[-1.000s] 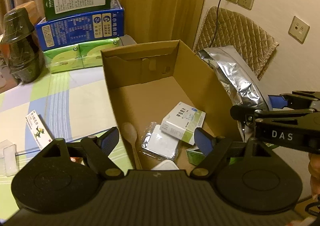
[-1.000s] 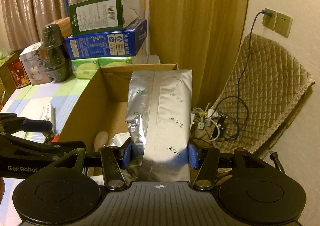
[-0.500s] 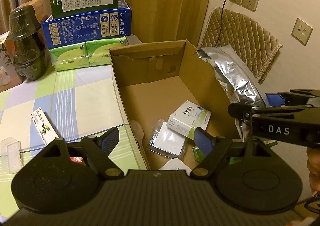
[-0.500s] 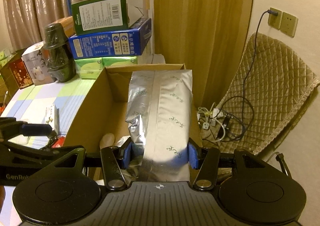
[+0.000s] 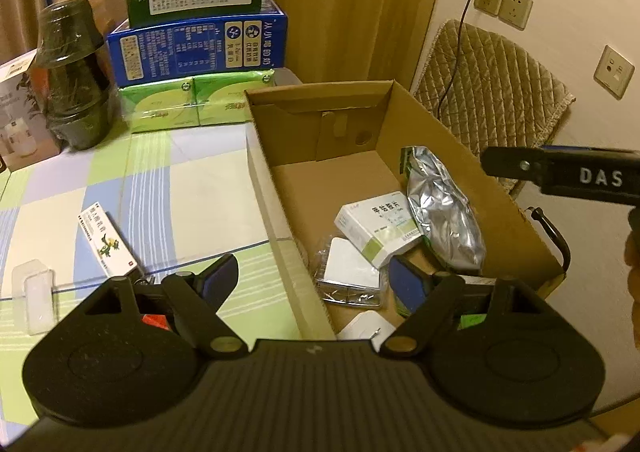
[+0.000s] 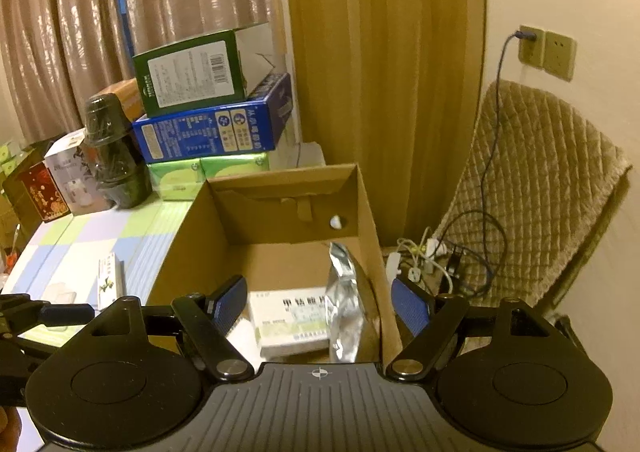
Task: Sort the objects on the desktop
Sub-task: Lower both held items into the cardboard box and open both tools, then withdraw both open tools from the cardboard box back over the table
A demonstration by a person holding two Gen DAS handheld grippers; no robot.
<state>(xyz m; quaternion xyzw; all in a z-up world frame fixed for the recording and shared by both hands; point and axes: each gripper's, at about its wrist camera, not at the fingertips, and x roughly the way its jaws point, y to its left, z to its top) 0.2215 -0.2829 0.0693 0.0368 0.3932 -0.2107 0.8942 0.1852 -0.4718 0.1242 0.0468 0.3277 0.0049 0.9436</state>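
On the worktop (image 5: pixel 188 188) left of the box (image 5: pixel 276 220) lies a small carton (image 5: pixel 105 242), light and stiff; we would pinch its long sides. Our left tongs (image 5: pixel 312 278) gape empty. Our right tongs (image 6: pixel 320 302) are opening above the foil pouch (image 6: pixel 344 300), soft and slippery, inside the box.

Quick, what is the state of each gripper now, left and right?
Left gripper: open, holding nothing.
Right gripper: jaws opening, holding nothing; the foil bag lies in the box below, not touched by the pads.
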